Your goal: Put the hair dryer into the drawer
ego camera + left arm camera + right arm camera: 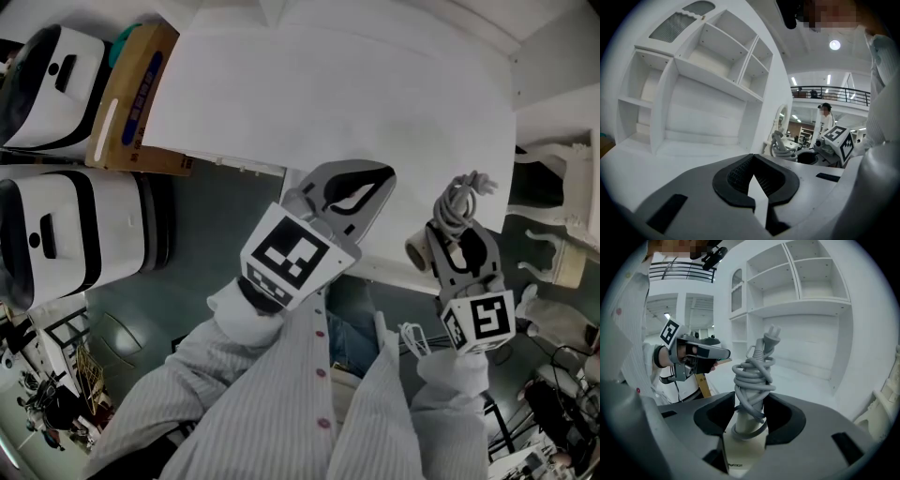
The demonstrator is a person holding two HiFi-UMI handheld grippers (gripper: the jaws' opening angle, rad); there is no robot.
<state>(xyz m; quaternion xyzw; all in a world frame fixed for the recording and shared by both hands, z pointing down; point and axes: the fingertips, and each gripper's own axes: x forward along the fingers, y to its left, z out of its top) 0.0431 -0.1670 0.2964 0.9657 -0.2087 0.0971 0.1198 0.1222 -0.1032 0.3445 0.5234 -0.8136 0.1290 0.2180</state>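
Note:
The hair dryer [417,251] is cream, with its grey cord [459,199] wound round the handle and the plug sticking out at the top. My right gripper [459,242] is shut on that handle, at the front right edge of the white desk top [328,84]. In the right gripper view the wrapped handle [751,380] stands upright between the black pads of the right gripper [750,404]. My left gripper [368,176] hangs over the desk's front edge to the left of the dryer, shut and holding nothing [753,164]. No drawer shows in any view.
A white shelf unit [703,89] with bare compartments stands on the desk. Left of the desk are a cardboard box [136,98] and two white-and-black cases [56,234]. An ornate white furniture piece [562,234] is at the right. A person [826,117] stands far off.

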